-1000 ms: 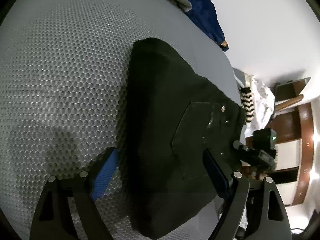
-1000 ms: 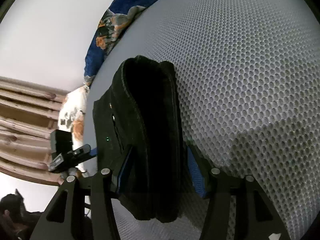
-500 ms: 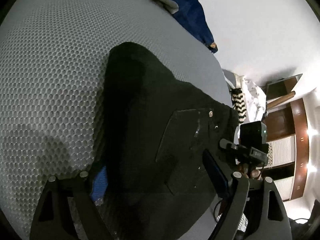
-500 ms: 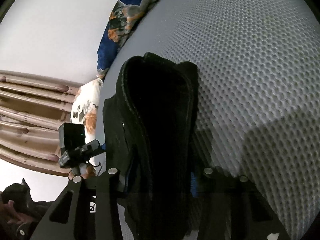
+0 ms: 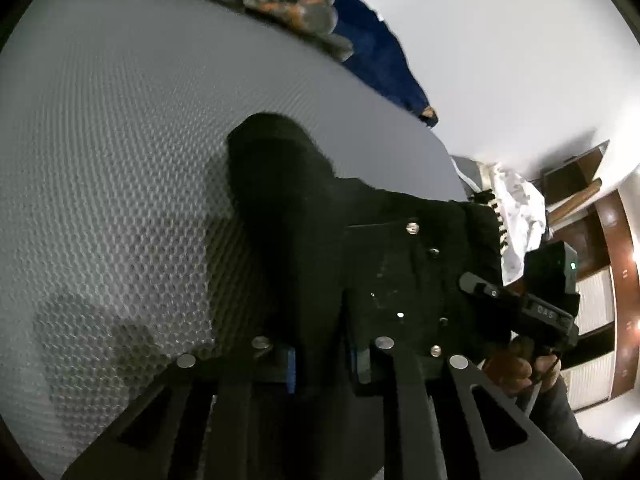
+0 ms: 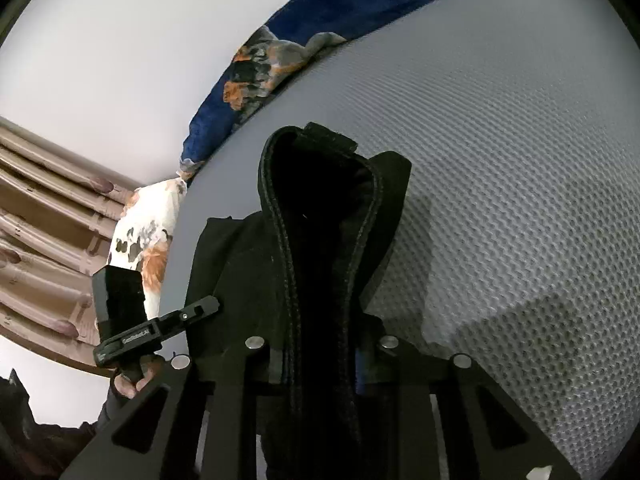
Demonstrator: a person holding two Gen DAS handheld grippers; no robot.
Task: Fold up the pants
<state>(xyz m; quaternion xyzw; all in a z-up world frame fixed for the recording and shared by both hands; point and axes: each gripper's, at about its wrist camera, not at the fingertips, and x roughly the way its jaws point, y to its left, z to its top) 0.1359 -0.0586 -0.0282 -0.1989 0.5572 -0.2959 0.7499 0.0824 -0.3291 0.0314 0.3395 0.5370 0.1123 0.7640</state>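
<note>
The black pants [image 5: 320,220] lie folded on the grey honeycomb mattress [image 5: 120,140], with a back pocket and rivets facing the left wrist view. My left gripper [image 5: 322,364] is shut on the near edge of the pants and lifts it. In the right wrist view the pants [image 6: 320,240] show stitched hem edges standing up. My right gripper [image 6: 320,364] is shut on these edges. The right gripper also shows in the left wrist view [image 5: 520,308], and the left gripper in the right wrist view [image 6: 156,328].
A blue and orange patterned blanket [image 5: 320,20] lies at the mattress's far edge by the white wall. A white patterned pillow [image 6: 140,240] sits past the mattress side. Wooden furniture [image 5: 612,280] stands beyond the bed.
Both grippers have closed from open onto the pants' near edge and raised it off the mattress. The cloth now bunches upward between the fingers.
</note>
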